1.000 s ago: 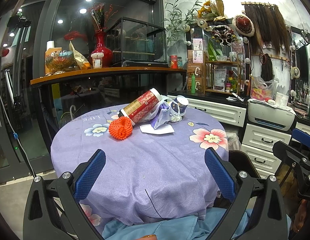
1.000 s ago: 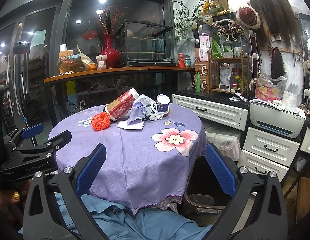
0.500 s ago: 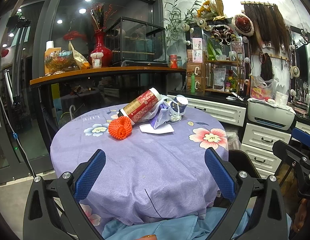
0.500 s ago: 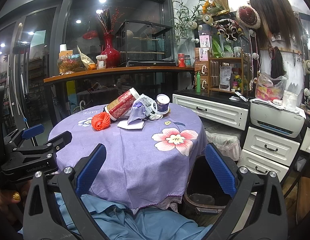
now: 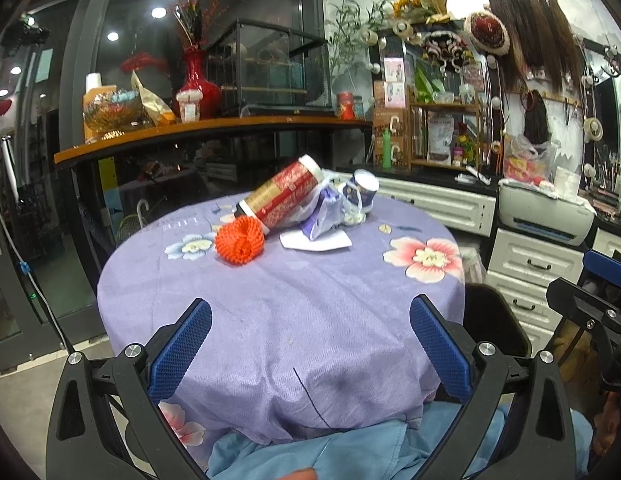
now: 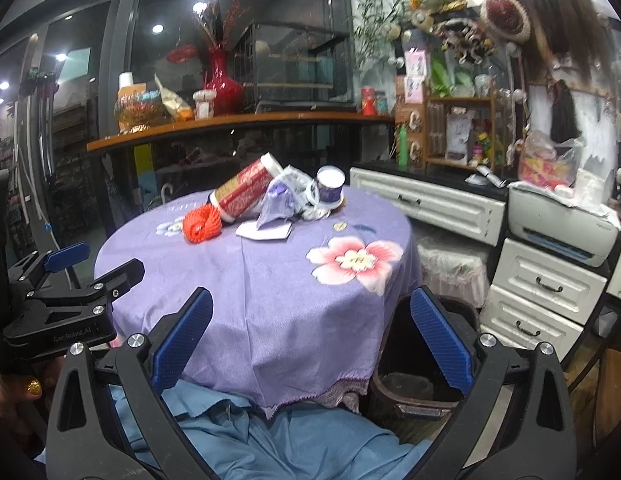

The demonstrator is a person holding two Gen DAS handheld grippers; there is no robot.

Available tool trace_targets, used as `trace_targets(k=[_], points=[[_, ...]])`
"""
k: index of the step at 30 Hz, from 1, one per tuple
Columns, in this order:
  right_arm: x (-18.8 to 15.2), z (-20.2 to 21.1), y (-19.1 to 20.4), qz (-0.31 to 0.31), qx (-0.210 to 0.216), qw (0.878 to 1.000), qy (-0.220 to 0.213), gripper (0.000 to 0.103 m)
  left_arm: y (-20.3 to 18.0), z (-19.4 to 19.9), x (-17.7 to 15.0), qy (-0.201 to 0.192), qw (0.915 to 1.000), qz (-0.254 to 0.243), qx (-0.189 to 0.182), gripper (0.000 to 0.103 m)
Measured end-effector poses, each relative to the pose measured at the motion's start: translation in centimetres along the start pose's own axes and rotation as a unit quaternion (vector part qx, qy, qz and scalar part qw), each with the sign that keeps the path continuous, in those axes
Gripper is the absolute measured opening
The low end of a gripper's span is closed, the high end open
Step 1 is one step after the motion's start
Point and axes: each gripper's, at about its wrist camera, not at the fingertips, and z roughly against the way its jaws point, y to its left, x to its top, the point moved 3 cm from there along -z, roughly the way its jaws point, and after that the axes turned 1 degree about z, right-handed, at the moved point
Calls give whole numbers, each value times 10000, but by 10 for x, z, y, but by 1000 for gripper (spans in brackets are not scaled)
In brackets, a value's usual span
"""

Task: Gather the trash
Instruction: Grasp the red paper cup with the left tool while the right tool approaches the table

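On the far side of the round table with a purple flowered cloth (image 5: 294, 304) lies a pile of trash: an orange foam net (image 5: 239, 241), a red and gold canister (image 5: 281, 197) on its side, a crumpled plastic bag (image 5: 324, 216), a paper cup (image 5: 363, 192) and a white paper (image 5: 315, 241). The same pile shows in the right wrist view: net (image 6: 201, 224), canister (image 6: 246, 190), cup (image 6: 330, 186). My left gripper (image 5: 310, 346) is open and empty at the near table edge. My right gripper (image 6: 310, 340) is open and empty, right of the left one (image 6: 66, 292).
A dark bin (image 6: 422, 364) stands on the floor at the table's right side. White drawers (image 6: 542, 284) with a printer (image 6: 562, 228) line the right wall. A wooden counter (image 5: 214, 128) with a red vase (image 5: 198, 80) runs behind the table. Blue cloth (image 6: 294, 440) lies below.
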Motion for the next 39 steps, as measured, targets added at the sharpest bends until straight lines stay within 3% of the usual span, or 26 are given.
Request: trace_targets(k=[10, 18, 25, 30, 34, 39], points=[[-5, -78, -6, 113, 609, 9924, 1065, 98, 40, -52, -12, 1121, 9935, 193, 89, 98], [4, -148, -10, -98, 922, 9826, 1608, 98, 66, -91, 15, 1434, 9894, 215, -12, 98], [22, -173, -8, 14, 987, 9829, 1554, 98, 76, -142, 54, 1498, 9882, -253, -178, 98], [20, -186, -12, -108, 1057, 9800, 1680, 98, 72, -186, 91, 1305, 9874, -881, -189, 98], [17, -193, -14, -76, 1061, 9783, 1779, 98, 65, -226, 116, 1309, 9816, -1381, -146, 98], [14, -201, -27, -221, 1015, 9769, 1865, 98, 54, -272, 130, 1430, 9685, -2037, 34, 97]])
